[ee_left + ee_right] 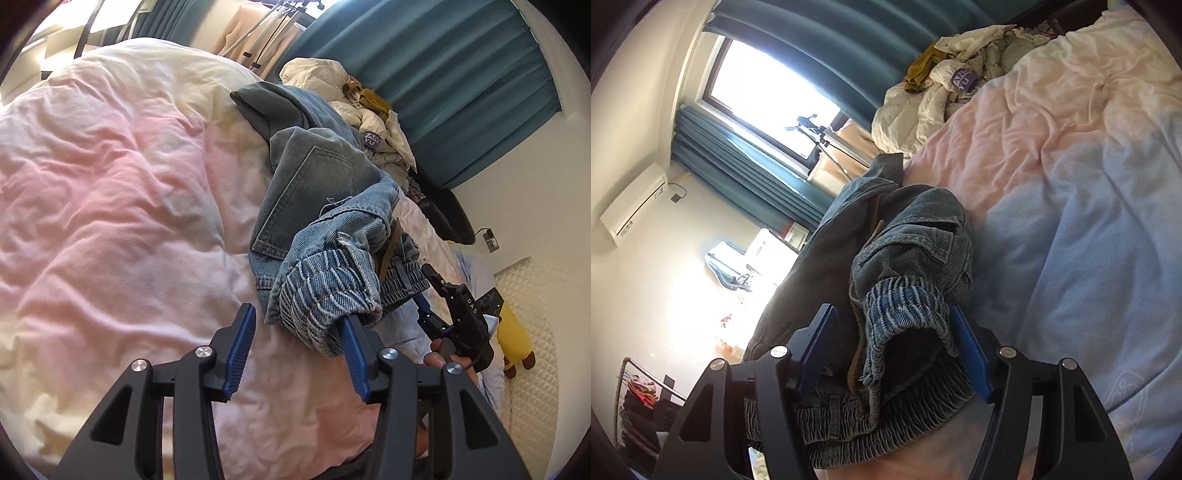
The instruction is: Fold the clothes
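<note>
A pair of blue denim jeans [317, 192] lies bunched on the pink and white duvet [110, 192]. My left gripper [299, 336] is open; its right finger [354, 350] touches the turned-out elastic waistband [325, 291], and nothing sits between the jaws. My right gripper [894, 347] is open wide with the jeans' bunched waistband [905, 306] lying between its blue pads. The right gripper also shows in the left wrist view [458, 306] past the jeans, held by a hand.
A heap of white and mustard clothes [373, 107] lies at the bed's far side against teal curtains [461, 85]. A yellow plush toy [517, 339] lies by the quilted headboard. A clothes rack [639, 391] and an air conditioner [635, 199] are across the room.
</note>
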{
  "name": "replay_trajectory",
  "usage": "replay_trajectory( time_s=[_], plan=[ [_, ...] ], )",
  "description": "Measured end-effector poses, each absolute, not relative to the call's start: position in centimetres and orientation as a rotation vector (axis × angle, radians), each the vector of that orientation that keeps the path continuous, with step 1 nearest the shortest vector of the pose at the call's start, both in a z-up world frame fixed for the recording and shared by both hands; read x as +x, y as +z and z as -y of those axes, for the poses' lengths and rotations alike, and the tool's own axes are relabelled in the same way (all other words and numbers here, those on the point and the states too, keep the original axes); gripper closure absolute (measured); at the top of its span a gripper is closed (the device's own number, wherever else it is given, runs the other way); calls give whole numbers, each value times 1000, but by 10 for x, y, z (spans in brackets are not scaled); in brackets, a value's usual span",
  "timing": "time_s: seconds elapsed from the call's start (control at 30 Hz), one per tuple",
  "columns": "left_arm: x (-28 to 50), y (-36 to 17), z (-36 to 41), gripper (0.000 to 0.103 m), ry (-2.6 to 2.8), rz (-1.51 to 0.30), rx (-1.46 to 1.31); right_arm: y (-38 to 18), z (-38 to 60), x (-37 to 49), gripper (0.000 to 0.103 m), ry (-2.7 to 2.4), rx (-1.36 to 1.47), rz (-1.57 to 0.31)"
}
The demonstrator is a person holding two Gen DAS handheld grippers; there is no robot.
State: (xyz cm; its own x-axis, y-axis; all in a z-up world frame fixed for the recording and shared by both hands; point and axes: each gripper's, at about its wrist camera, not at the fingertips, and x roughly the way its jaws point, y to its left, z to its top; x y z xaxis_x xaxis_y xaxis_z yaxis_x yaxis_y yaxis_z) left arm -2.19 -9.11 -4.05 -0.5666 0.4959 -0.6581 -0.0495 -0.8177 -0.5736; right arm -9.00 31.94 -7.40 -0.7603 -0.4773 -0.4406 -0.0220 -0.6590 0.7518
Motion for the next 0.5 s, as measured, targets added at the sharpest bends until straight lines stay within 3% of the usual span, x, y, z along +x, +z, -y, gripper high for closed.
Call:
replay_trajectory(
  time_s=[0.07, 0.13, 0.2, 0.27, 0.33, 0.5],
  plan=[
    [-16, -35, 92, 55, 2454, 709, -1183, -82, -326, -90, 56, -2476, 959, 1180],
    [-12, -29, 94, 49, 2460, 721, -1120, -90, -332, -91, 59, -2465, 980, 1237],
    [-7, -22, 97, 35, 2463, 744, -1035, -90, -332, -91, 67, -2486, 1000, 1220],
    [-4, -16, 96, 14, 2483, 738, -964, -87, -330, -90, 76, -2515, 1012, 1182],
    [-7, -15, 93, 9, 2481, 731, -945, -81, -325, -90, 79, -2551, 1013, 1122],
    [-26, -23, 74, 9, 2430, 681, -1042, -69, -319, -84, 83, -2580, 974, 1057]
  ],
)
